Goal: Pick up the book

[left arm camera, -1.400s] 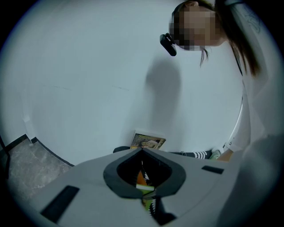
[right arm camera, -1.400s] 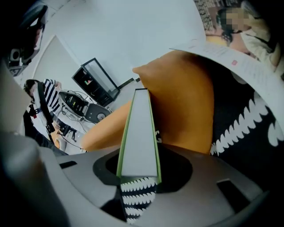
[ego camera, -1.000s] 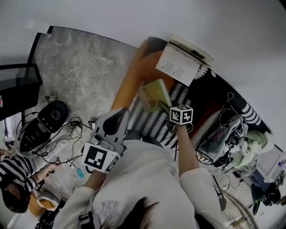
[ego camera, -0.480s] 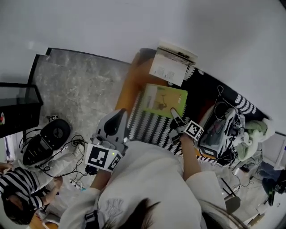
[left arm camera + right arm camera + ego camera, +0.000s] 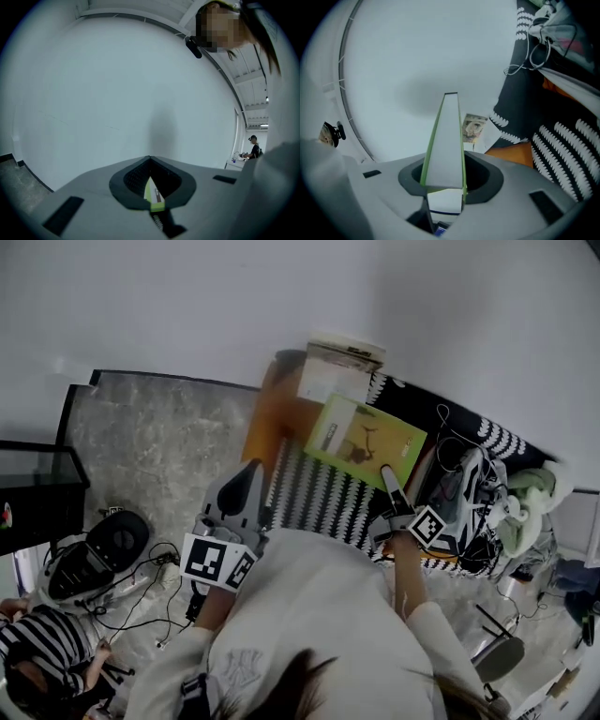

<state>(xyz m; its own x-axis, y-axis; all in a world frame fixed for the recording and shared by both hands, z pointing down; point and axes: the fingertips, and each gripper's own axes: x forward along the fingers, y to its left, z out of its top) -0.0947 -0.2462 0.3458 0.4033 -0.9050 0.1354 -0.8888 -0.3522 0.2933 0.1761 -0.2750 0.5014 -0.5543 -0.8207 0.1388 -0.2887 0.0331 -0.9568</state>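
Head view: the right gripper (image 5: 385, 474) is clamped on the near edge of the green book (image 5: 366, 439), held flat above the black-and-white patterned cloth (image 5: 314, 498). Past it, a second, pale book (image 5: 330, 376) leans at the white wall. The left gripper (image 5: 248, 476) sits to the left, over the cloth's edge, well apart from the green book.

Left gripper view: the jaws meet at their tips; in the dark gap behind them shows a thin green-and-white sliver (image 5: 153, 197) – what it is I cannot tell.

Right gripper view: the book (image 5: 445, 140) stands edge-on between the jaws – green covers, white pages – and both jaws press on it. The pale book (image 5: 474, 127) lies beyond, to the right.
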